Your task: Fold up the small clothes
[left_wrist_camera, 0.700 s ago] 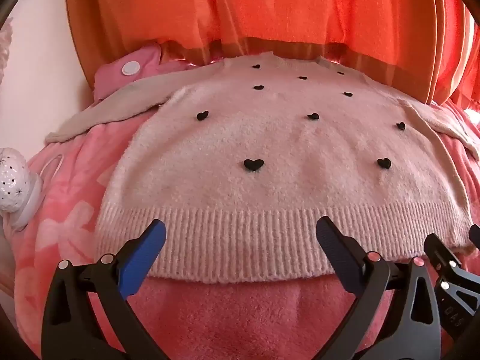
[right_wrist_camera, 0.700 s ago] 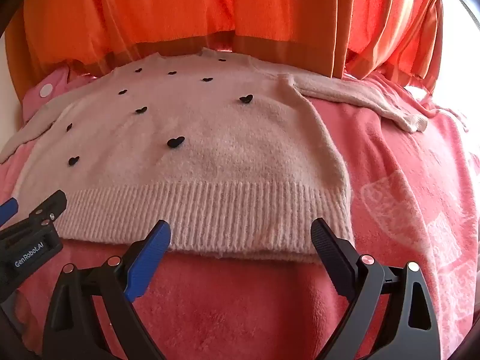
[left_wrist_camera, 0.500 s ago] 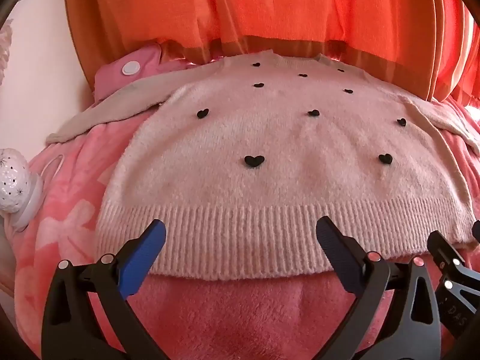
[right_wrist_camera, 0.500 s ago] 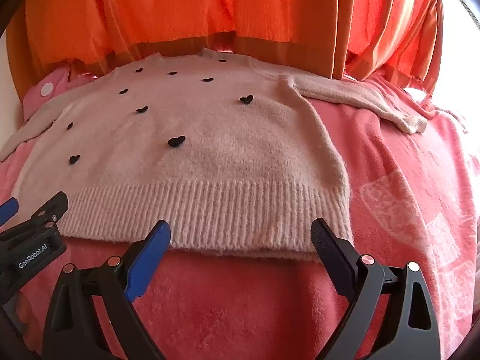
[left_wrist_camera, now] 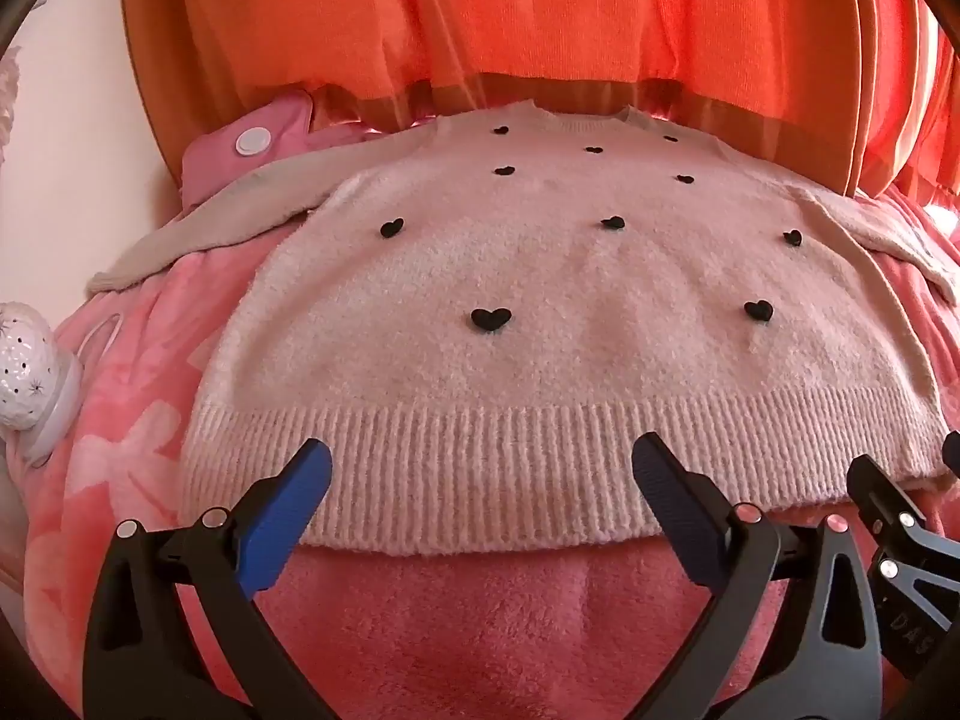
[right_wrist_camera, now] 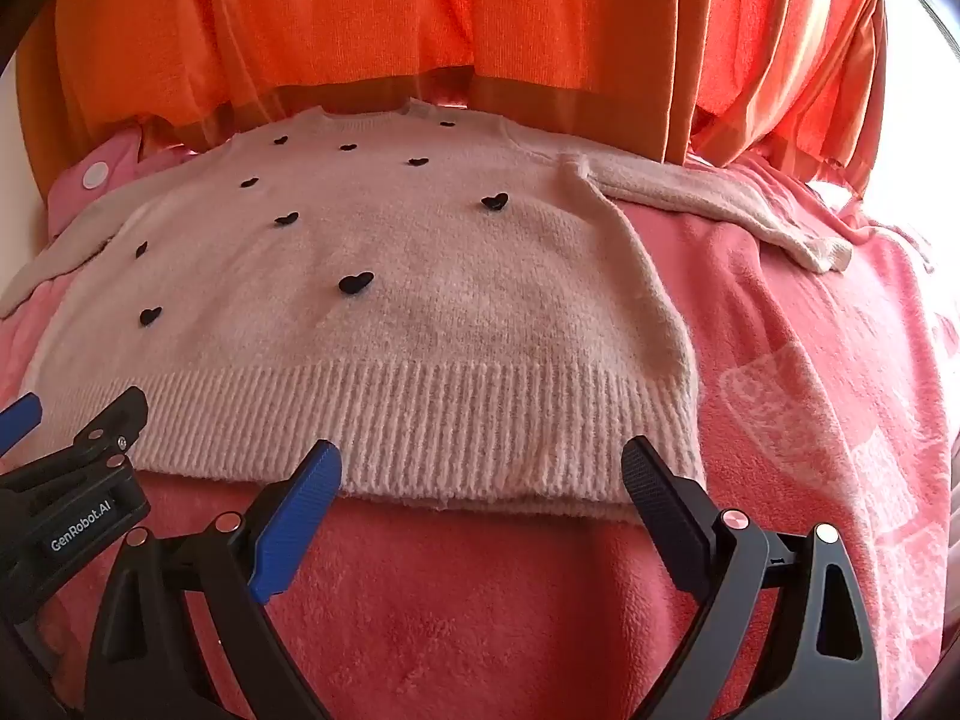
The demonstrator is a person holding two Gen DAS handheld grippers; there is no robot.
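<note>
I am looking at the pale pink sweater (left_wrist_camera: 540, 312) lying flat, front up, on the pink blanket (right_wrist_camera: 798, 396), its ribbed hem nearest me at 6 o'clock and its sleeves spreading toward 9 and 3. I am holding the left gripper (left_wrist_camera: 480, 486) and right gripper (right_wrist_camera: 480, 480) just before that hem, jaws standing wide, gripping nothing.
</note>
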